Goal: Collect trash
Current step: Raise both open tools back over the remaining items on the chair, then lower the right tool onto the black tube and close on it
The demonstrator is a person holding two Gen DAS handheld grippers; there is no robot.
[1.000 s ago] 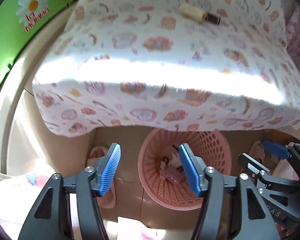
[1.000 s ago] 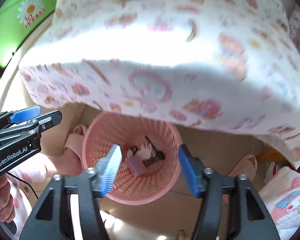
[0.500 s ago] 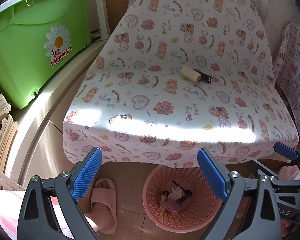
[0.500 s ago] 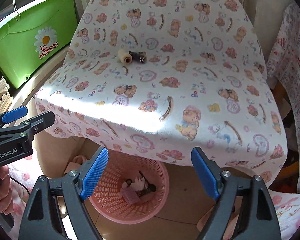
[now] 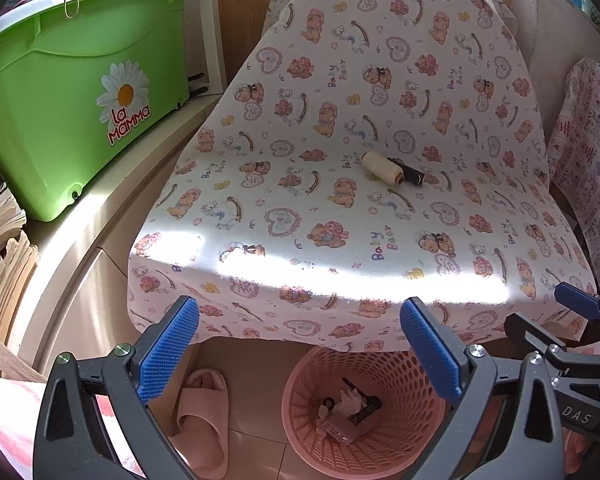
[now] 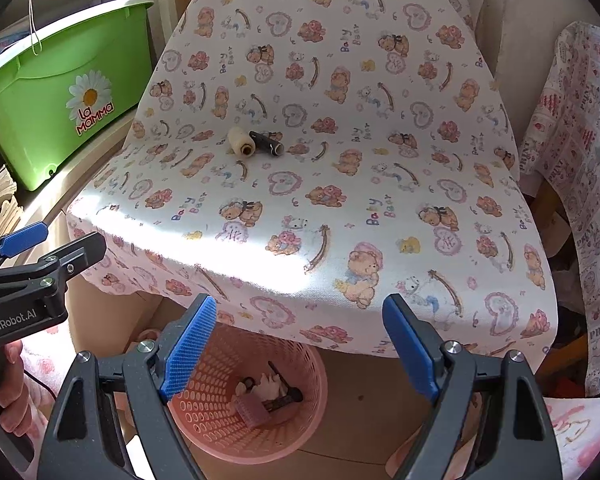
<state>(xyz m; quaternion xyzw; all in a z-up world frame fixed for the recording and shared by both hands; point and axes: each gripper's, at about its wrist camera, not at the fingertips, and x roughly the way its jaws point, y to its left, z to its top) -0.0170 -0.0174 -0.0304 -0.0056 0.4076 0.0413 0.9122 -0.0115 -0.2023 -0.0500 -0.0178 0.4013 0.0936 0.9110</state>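
Bear-print cloth (image 5: 340, 208) beyond your spread, empty jaws carries a cream thread spool (image 5: 381, 167); approach squarely, pinch its middle.

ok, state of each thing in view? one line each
left gripper: open, empty; jaws just opened wider
right gripper: open, empty; jaws just opened wider
pink perforated plastic basket: upright on floor, scraps inside
cream thread spool: lying on bear-print cloth
small black tube: lying against the spool
green plastic tub: lid on
pink slipper: on floor beside basket
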